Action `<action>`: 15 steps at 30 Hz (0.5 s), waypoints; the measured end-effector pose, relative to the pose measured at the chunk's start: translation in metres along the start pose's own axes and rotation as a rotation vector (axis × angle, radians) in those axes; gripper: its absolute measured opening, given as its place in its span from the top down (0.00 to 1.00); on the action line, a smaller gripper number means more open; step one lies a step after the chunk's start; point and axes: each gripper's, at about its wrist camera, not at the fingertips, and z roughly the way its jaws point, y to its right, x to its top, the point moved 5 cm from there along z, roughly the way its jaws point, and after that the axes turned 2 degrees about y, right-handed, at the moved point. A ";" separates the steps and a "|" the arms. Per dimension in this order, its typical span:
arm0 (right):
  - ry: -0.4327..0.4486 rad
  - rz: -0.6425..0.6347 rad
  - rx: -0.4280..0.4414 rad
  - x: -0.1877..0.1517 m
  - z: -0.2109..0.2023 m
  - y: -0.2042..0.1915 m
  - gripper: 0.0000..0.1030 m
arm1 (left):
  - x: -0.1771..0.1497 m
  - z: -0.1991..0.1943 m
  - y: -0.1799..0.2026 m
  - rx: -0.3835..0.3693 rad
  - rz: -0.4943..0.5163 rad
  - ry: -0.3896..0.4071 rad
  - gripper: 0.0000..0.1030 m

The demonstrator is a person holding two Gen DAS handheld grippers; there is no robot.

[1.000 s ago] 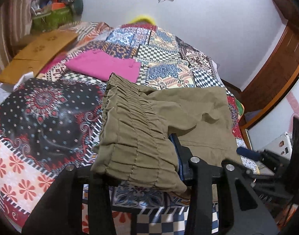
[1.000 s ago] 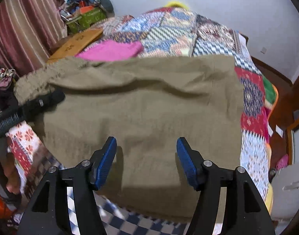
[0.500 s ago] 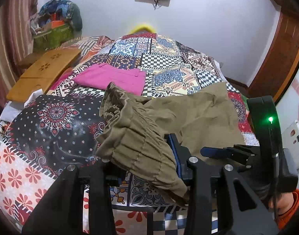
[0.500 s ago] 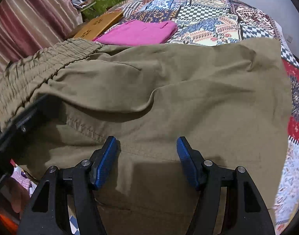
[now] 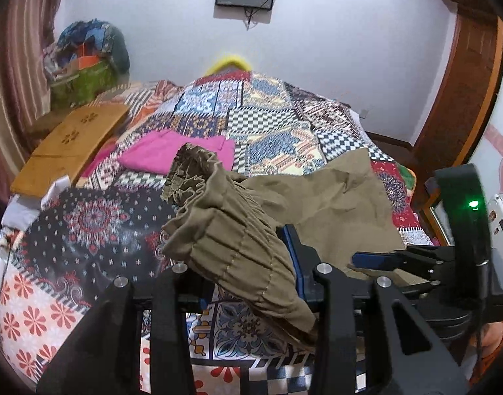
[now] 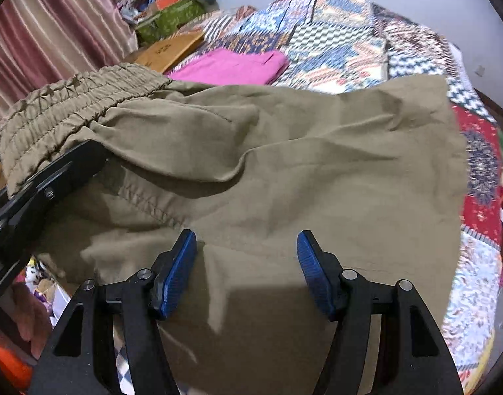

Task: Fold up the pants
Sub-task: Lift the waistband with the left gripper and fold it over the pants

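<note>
The bed (image 5: 271, 105), under a patchwork quilt, fills both views and serves as the landmark. A wooden board (image 5: 70, 144) lies along its left edge, and bags (image 5: 87, 62) are piled beyond its far left corner. A folded pink garment (image 5: 182, 153) rests flat near the middle of the bed.

The pants (image 6: 284, 164), olive with a gathered elastic waistband (image 5: 225, 230), lie across the near right part of the bed, between the pink garment and the near edge. The body of the cloth is spread but creased, with one soft ridge running across it. The waistband end is raised off the bed and bunched.

Left gripper (image 5: 251, 273): pinching the waistband, which drapes over and hides the left finger; only the right blue pad shows against the cloth. Right gripper (image 6: 246, 273): fingers spread wide, blue pads (image 6: 179, 273) on either side of a patch of cloth near the near edge of the bed; whether they touch it cannot be told, and nothing is held.

Step in hand, by judgement: the first fold, with the waistband lifted and the second grip not yet taken. The next move calls for the right gripper to close on the cloth near its pads, so that both tools can carry that end evenly across the bed toward the far hem. A one-sided lift would likely skew the fold and deepen the creases.
</note>
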 end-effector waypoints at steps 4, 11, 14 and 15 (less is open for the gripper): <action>0.042 0.028 -0.022 -0.006 -0.022 0.017 0.42 | 0.010 -0.007 0.015 -0.004 0.051 0.036 0.64; 0.002 0.066 -0.037 -0.033 -0.020 0.035 0.42 | 0.025 -0.015 0.040 -0.052 0.091 0.073 0.64; -0.018 0.079 -0.020 -0.040 -0.004 0.032 0.39 | 0.026 -0.012 0.055 -0.092 0.102 0.057 0.65; -0.013 0.067 -0.029 -0.039 -0.002 0.031 0.39 | 0.026 -0.011 0.061 -0.099 0.113 0.059 0.66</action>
